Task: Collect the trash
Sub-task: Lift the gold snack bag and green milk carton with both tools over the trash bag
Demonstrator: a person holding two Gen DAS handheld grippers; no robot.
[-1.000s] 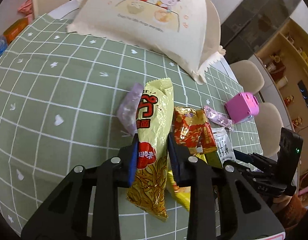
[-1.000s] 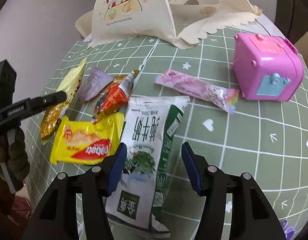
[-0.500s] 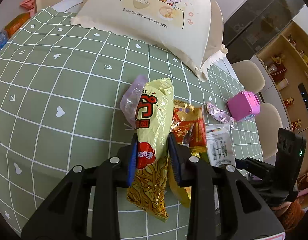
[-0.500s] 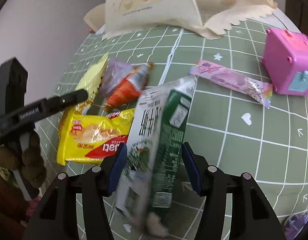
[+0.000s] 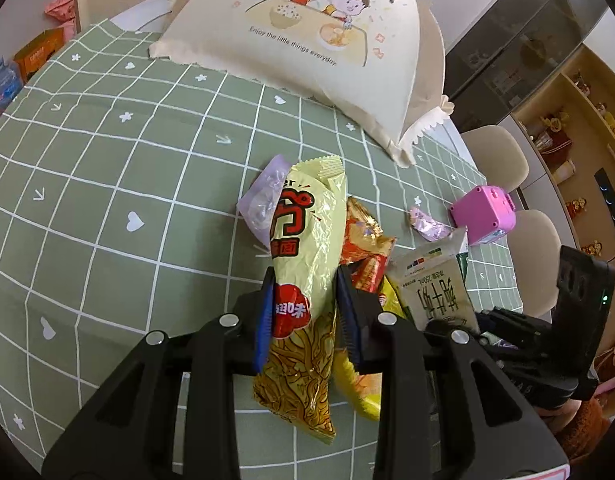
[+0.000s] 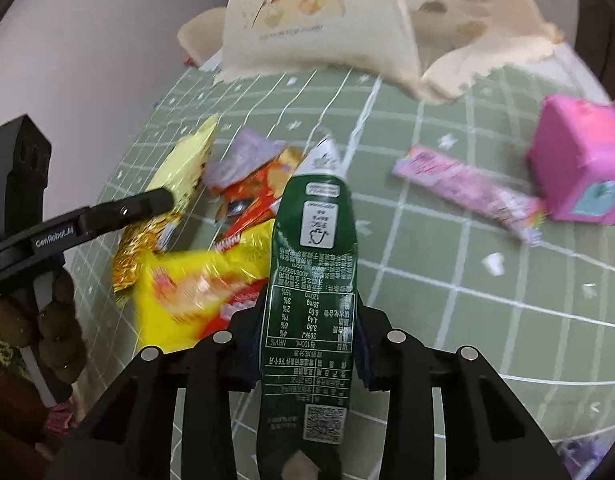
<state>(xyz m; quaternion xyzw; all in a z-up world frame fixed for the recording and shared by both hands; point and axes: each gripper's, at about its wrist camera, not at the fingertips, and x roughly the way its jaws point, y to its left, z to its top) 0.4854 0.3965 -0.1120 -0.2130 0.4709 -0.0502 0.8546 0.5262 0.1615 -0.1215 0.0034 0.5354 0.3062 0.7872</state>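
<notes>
Trash lay bunched on the green-checked bench (image 5: 107,168), apparently gathered for pickup. The yellow noodle wrapper (image 5: 307,248) was pinched at its middle by the left tool (image 5: 305,316), ends hanging free; the flattened green milk carton (image 6: 311,280) stood clamped in the right tool (image 6: 309,340), likely lifted clear of the yellow wafer wrapper (image 6: 187,292) and pink wrapper (image 6: 467,190) lying flat.

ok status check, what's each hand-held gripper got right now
Left hand-held gripper shut on yellow noodle snack bag. Right hand-held gripper shut on green milk pouch. More wrappers on the green tablecloth. Nothing blocking.
</notes>
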